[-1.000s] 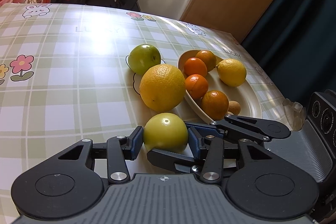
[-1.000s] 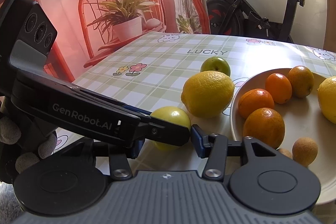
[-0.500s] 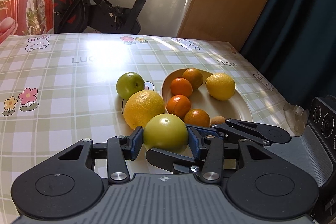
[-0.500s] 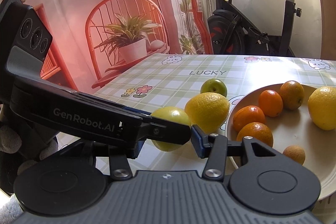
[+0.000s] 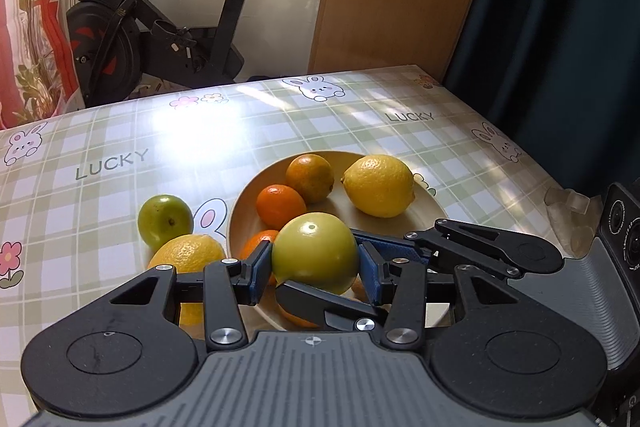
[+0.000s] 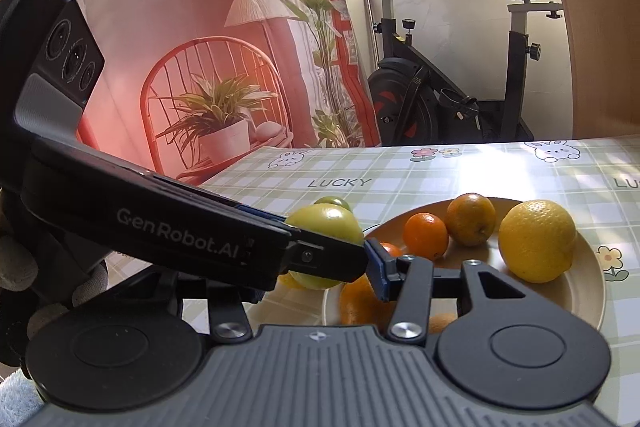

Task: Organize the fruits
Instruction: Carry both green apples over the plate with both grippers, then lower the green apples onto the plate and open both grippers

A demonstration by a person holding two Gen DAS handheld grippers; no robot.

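With the left gripper [image 5: 316, 269] and right gripper [image 6: 362, 259] both clamped on the green apple [image 5: 315, 253] above the plate [image 5: 434, 205] rim, lower together, release gently.

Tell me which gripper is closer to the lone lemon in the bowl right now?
Right. The right gripper reaches in from the lemon's side, fingers just short of it. The left gripper sits farther back, clamped on the green apple over the bowl's near rim.
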